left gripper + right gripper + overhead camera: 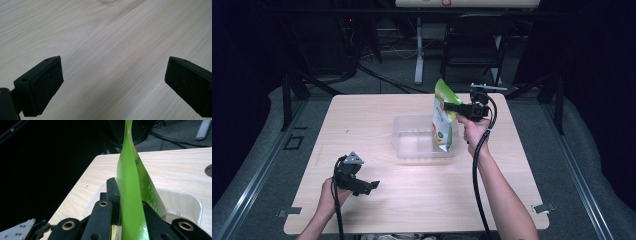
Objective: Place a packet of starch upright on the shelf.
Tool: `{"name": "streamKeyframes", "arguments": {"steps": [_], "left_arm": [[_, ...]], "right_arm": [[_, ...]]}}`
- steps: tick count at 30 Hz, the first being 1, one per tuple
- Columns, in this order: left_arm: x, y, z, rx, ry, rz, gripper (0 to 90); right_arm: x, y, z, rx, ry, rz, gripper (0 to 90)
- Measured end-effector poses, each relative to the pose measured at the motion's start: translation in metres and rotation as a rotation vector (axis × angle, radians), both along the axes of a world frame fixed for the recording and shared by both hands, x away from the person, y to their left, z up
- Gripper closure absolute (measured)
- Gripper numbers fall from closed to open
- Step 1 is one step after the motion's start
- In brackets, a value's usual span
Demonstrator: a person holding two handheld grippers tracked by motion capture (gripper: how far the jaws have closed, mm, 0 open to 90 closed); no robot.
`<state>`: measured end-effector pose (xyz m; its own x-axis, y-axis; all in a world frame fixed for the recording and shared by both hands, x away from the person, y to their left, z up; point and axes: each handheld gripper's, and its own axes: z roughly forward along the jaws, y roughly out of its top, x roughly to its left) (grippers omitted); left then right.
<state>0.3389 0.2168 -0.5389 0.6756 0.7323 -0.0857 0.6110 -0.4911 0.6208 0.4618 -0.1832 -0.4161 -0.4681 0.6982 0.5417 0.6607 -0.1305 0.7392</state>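
Green pouch [443, 117] in right gripper [452, 107]; label print too small to read

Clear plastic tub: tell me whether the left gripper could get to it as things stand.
Probably yes. The left gripper hovers open over bare table near the front edge, and nothing lies between it and the clear plastic tub. The right gripper holds the green pouch at the tub's right end, leaving the left side free.
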Motion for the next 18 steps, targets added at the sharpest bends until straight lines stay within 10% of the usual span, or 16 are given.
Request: {"name": "streamKeyframes", "arguments": {"steps": [18], "left_arm": [[-0.001, 0.001, 0.0, -0.003, 0.0, 0.003, 1.7]], "right_arm": [[0.005, 0.011, -0.019, 0.032, 0.0, -0.07, 90.0]]}}
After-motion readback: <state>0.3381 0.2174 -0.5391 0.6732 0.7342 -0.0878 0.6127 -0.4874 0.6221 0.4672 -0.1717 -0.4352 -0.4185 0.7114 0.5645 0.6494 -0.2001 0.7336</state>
